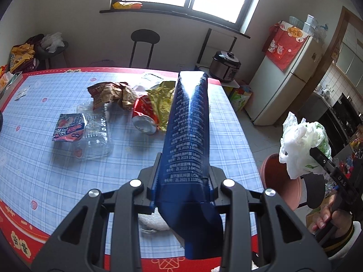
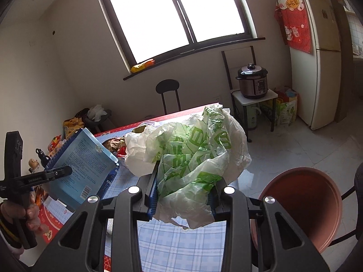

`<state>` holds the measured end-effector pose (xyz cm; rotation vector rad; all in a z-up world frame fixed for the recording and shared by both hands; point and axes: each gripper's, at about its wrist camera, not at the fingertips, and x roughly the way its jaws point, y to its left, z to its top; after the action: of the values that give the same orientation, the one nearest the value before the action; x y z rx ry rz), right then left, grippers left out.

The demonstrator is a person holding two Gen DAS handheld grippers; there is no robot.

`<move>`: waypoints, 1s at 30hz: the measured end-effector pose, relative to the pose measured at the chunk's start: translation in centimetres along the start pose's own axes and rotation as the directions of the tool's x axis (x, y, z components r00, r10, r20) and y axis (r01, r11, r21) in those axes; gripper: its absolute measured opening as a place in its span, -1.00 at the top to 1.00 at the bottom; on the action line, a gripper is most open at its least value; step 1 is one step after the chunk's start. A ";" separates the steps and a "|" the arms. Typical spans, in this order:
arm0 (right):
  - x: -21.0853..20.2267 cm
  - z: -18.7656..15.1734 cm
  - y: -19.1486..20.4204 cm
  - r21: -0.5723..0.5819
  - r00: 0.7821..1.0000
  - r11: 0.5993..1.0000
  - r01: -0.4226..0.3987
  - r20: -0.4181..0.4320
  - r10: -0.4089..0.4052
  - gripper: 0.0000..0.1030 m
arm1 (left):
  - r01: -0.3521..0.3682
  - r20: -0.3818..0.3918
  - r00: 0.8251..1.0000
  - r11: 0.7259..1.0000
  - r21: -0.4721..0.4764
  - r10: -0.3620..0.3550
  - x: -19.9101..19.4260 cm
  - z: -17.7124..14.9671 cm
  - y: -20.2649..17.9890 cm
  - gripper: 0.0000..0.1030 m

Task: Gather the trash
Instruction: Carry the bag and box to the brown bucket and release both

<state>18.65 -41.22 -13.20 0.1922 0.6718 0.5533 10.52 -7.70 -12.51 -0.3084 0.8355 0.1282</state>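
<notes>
Two grips: one piece of trash is held in each gripper, both lifted clear of the table [image 1: 127, 158].
Left gripper [image 1: 182, 195]: jaws are closed on a blue carton [image 1: 188, 122], pinched across its narrow sides near one end, so the long body sticks out ahead.
Right gripper [image 2: 183, 195]: jaws are clamped on a crumpled bag [image 2: 190, 156], white with green print; the bunched middle is squeezed, loose folds hang below.
Bin [image 2: 310, 206]: a reddish tub is seen just off the table's right edge, low and open-mouthed; judged to be the drop point, which would explain both loads being carried that way.
Trash left: a red can [image 1: 145, 115], brown wrapper [image 1: 109, 93], yellow wrapper [image 1: 162, 99], clear tray [image 1: 95, 131] and small printed pack [image 1: 69, 128] lie mid-table.
Left view only: the remaining trash is laid out plainly; the carton's narrow printed side is shown.
Right view only: the carton's broad face and barcode are shown, as is the tub's full mouth.
Uncertain: the tub's contents cannot be told.
</notes>
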 end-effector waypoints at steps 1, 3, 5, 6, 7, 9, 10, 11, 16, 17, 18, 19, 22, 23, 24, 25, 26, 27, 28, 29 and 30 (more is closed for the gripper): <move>-0.4 0.3 -1.1 0.008 1.000 1.000 0.009 0.006 -0.009 0.35 | 0.008 -0.007 1.000 1.000 0.014 -0.008 0.4 0.1 -1.2 0.34; -1.4 0.6 -3.2 0.022 0.999 0.999 0.030 0.018 -0.031 0.35 | 0.038 -0.019 0.999 0.998 0.044 -0.037 1.4 0.1 -3.8 0.33; -2.4 0.8 -5.3 0.039 0.998 0.997 0.059 0.026 -0.060 0.35 | 0.082 -0.035 0.996 0.994 0.071 -0.079 2.5 0.3 -6.6 0.33; -2.9 0.8 -6.5 0.049 0.996 0.996 0.079 0.029 -0.080 0.35 | 0.109 -0.046 0.993 0.991 0.083 -0.106 3.2 0.3 -8.0 0.33; -3.5 0.8 -7.5 0.059 0.994 0.993 0.098 0.032 -0.100 0.35 | 0.136 -0.056 0.990 0.986 0.096 -0.131 3.9 0.2 -9.4 0.33; -4.9 0.8 -9.7 0.078 0.989 0.987 0.143 0.038 -0.146 0.35 | 0.194 -0.082 0.979 0.973 0.126 -0.185 5.4 0.1 -12.4 0.33; -5.7 0.7 -10.7 0.088 0.984 0.982 0.167 0.040 -0.171 0.35 | 0.225 -0.101 0.972 0.964 0.139 -0.213 6.3 -0.1 -14.0 0.33; -6.4 0.6 -11.8 0.099 0.980 0.977 0.190 0.043 -0.195 0.35 | 0.257 -0.122 0.963 0.955 0.151 -0.240 7.3 -0.3 -15.6 0.33; -10.1 -0.5 -16.2 0.165 0.949 0.940 0.300 0.043 -0.311 0.35 | 0.406 -0.254 0.899 0.898 0.170 -0.358 13.0 -2.0 -23.3 0.33; -10.7 -0.8 -16.9 0.176 0.942 0.931 0.321 0.038 -0.332 0.35 | 0.416 -0.283 0.890 0.892 0.178 -0.358 14.3 -2.5 -24.7 0.33; -11.2 -1.0 -17.5 0.184 0.936 0.923 0.339 0.033 -0.350 0.35 | 0.414 -0.306 0.887 0.890 0.192 -0.347 15.6 -3.0 -26.1 0.33; -11.8 -1.5 -17.9 0.190 0.930 0.915 0.355 0.027 -0.367 0.35 | 0.417 -0.329 0.881 0.887 0.199 -0.340 16.8 -3.6 -27.4 0.33; -12.9 -2.4 -19.0 0.201 0.915 0.897 0.394 0.008 -0.404 0.35 | 0.436 -0.393 0.855 0.881 0.187 -0.339 20.3 -5.5 -30.2 0.33; -13.2 -2.8 -19.2 0.206 0.911 0.892 0.403 0.002 -0.412 0.35 | 0.438 -0.411 0.848 0.880 0.186 -0.335 21.3 -6.0 -31.0 0.33; -13.5 -3.1 -19.6 0.210 0.909 0.888 0.409 -0.004 -0.417 0.35 | 0.440 -0.423 0.843 0.878 0.187 -0.332 22.2 -6.4 -31.7 0.33; -13.6 -3.4 -19.5 0.214 0.907 0.885 0.414 -0.010 -0.421 0.35 | 0.444 -0.434 0.838 0.876 0.188 -0.332 23.0 -6.9 -32.2 0.33; -13.7 -3.8 -19.7 0.218 0.905 0.882 0.419 -0.018 -0.425 0.35 | 0.447 -0.444 0.833 0.875 0.188 -0.330 23.7 -7.3 -32.7 0.33; -13.8 -4.2 -19.8 0.222 0.903 0.879 0.423 -0.026 -0.428 0.35 | 0.448 -0.455 0.828 0.875 0.184 -0.328 24.3 -7.6 -33.1 0.32; -13.8 -4.5 -19.8 0.227 0.902 0.876 0.425 -0.033 -0.430 0.35 | 0.451 -0.470 0.819 0.876 0.173 -0.329 24.9 -7.8 -33.4 0.32; -13.7 -4.7 -20.0 0.231 0.902 0.874 0.427 -0.040 -0.430 0.35 | 0.452 -0.480 0.815 0.875 0.174 -0.325 25.4 -8.0 -33.7 0.30; -13.6 -5.0 -20.1 0.235 0.902 0.873 0.427 -0.047 -0.429 0.35 | 0.440 -0.477 0.824 0.877 0.195 -0.307 25.7 -8.2 -34.0 0.25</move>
<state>15.20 -65.55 -16.58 0.2627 0.7480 0.0406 29.76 -42.75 -29.42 -0.2132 1.2038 -0.4586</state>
